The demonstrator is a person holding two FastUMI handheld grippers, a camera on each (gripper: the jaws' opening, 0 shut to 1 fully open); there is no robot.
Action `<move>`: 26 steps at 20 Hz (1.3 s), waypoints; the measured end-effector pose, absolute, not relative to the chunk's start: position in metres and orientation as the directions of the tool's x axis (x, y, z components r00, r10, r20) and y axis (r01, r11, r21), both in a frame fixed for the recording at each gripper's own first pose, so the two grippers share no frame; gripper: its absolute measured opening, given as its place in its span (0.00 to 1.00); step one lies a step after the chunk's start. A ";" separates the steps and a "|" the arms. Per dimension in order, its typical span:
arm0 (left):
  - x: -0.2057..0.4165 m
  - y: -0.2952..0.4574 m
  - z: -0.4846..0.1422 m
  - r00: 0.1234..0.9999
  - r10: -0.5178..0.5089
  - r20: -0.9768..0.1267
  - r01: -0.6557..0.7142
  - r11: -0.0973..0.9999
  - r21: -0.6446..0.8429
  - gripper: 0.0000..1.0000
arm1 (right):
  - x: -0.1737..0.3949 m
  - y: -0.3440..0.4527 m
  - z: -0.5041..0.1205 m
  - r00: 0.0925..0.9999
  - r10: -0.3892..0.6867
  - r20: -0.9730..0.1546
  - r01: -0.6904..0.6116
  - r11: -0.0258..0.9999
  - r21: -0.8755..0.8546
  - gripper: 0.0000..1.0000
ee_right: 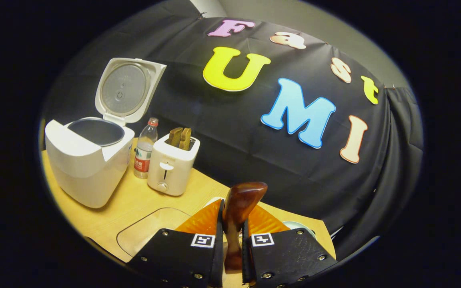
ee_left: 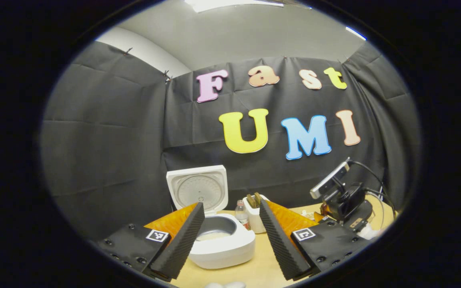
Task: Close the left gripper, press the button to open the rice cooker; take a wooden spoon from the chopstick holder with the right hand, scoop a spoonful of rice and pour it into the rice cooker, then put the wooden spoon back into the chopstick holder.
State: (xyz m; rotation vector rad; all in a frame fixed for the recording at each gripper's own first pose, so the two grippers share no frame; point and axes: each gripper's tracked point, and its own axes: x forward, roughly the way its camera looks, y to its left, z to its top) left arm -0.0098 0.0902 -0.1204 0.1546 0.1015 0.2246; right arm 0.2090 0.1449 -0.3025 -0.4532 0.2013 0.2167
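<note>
The rice cooker stands at far left on the desk, lid up. The left tongs are spread and empty, level, facing it. The right tongs pinch the wooden spoon by its handle, bowl upright, tilted slightly. Risk: a loose pinch could let the spoon rotate, spilling rice short of the pot.

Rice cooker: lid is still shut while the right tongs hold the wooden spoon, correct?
Not quite. The rice cooker has its lid standing open, as the right gripper view shows. The right tongs do hold the wooden spoon.
</note>
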 end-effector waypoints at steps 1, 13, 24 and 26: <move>-0.010 0.090 -0.121 0.970 0.230 -0.083 -0.214 0.962 0.169 0.96 | 0.208 0.148 -0.313 0.952 0.163 -0.258 -0.261 0.874 -0.411 0.19; -0.003 0.105 -0.131 0.966 0.239 -0.102 -0.219 0.961 0.170 0.96 | 0.199 0.185 -0.360 0.906 0.197 -0.376 -0.287 0.936 -0.202 0.19; -0.001 0.115 -0.132 0.965 0.240 -0.106 -0.219 0.959 0.177 0.96 | 0.194 0.208 -0.350 0.835 0.372 -0.404 -0.203 0.893 0.402 0.19; 0.000 0.114 -0.130 0.965 0.238 -0.107 -0.218 0.960 0.175 0.96 | 0.197 0.194 -0.354 0.829 0.383 -0.408 -0.134 0.843 0.521 0.19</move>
